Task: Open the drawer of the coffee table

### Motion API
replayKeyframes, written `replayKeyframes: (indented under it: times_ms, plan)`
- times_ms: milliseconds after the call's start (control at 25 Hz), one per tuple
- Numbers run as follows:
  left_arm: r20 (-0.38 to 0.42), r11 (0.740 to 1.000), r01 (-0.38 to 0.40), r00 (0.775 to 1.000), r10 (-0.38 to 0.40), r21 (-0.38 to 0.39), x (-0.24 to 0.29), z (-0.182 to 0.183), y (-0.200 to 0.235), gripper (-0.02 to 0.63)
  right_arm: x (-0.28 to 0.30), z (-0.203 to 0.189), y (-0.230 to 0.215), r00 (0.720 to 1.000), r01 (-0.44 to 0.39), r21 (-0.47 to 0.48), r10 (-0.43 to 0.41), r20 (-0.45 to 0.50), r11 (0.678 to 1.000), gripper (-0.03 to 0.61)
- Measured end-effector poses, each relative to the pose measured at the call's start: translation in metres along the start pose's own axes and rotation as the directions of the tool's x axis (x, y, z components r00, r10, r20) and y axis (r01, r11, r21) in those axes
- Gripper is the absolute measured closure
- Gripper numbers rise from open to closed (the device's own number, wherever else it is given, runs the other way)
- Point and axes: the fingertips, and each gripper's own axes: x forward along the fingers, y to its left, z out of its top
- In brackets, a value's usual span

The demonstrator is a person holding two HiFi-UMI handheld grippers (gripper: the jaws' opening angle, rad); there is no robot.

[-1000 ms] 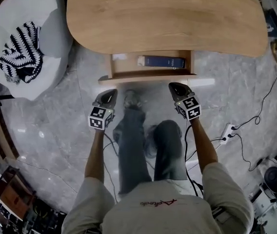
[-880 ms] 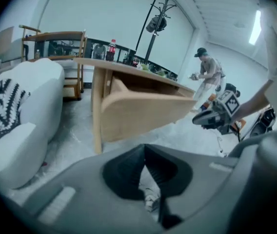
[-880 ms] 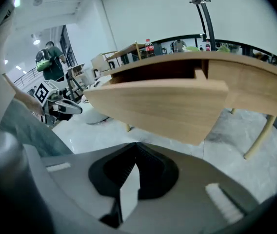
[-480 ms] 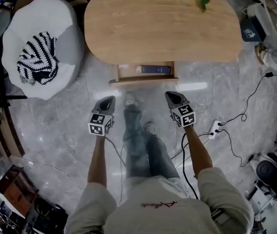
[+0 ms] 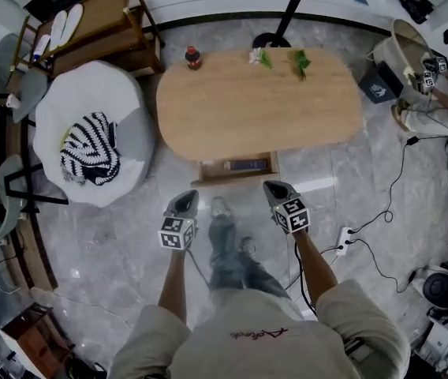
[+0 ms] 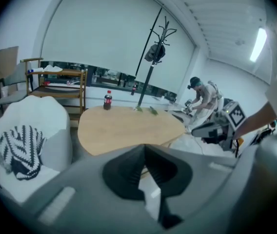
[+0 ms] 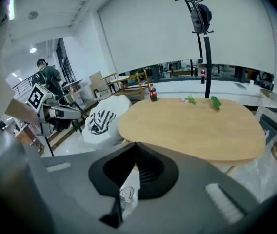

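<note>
At the left stands one white beanbag [image 5: 78, 101]. The left gripper [image 5: 185, 202] has its jaws together on nothing, well apart from the drawer [image 5: 236, 179]. This one drawer is pulled out from the near side of the one table [image 5: 259, 105], with one blue book [image 5: 245, 164] inside, so I judge the opening as done; the next move asks only to stay clear. The right gripper [image 5: 275, 188] is also closed and empty. On the table are one bottle [image 5: 193, 57] and two green sprigs [image 5: 300, 60].
</note>
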Motion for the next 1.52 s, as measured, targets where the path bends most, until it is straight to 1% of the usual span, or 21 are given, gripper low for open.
replayKeyframes:
  times_ms: [160, 360, 600, 800, 1000, 1320, 1520]
  plan:
    - [0.044, 1.000, 0.001, 0.999, -0.002, 0.025, -0.017, 0.061, -0.005, 0.614, -0.021, 0.059, 0.007, 0.999, 0.010, -0.007, -0.010, 0.049, 1.000, 0.574]
    - [0.103, 0.998, 0.002, 0.995, -0.009, 0.066, -0.031, 0.139, -0.013, 0.614, -0.046, 0.146, 0.010, 0.990, 0.022, -0.069, -0.012, 0.143, 0.997, 0.574]
    - [0.191, 0.992, 0.020, 0.981, -0.045, 0.128, -0.061, 0.210, -0.019, 0.614, -0.077, 0.229, 0.028, 0.961, 0.097, -0.146, -0.054, 0.273, 0.985, 0.574]
    - [0.260, 0.979, 0.000, 0.964, -0.055, 0.205, -0.095, 0.271, -0.018, 0.614, -0.106, 0.285, 0.044, 0.930, 0.139, -0.177, -0.067, 0.361, 0.974, 0.574]
    - [0.318, 0.961, -0.027, 0.946, -0.065, 0.276, -0.118, 0.323, -0.015, 0.614, -0.129, 0.330, 0.049, 0.893, 0.186, -0.182, -0.089, 0.441, 0.966, 0.574]
    - [0.387, 0.945, -0.071, 0.920, -0.061, 0.319, -0.128, 0.375, -0.034, 0.614, -0.167, 0.378, 0.040, 0.834, 0.220, -0.183, -0.088, 0.544, 0.958, 0.574]
    - [0.405, 0.945, -0.080, 0.913, -0.058, 0.316, -0.122, 0.386, -0.051, 0.614, -0.180, 0.388, 0.034, 0.826, 0.212, -0.202, -0.066, 0.559, 0.956, 0.574]
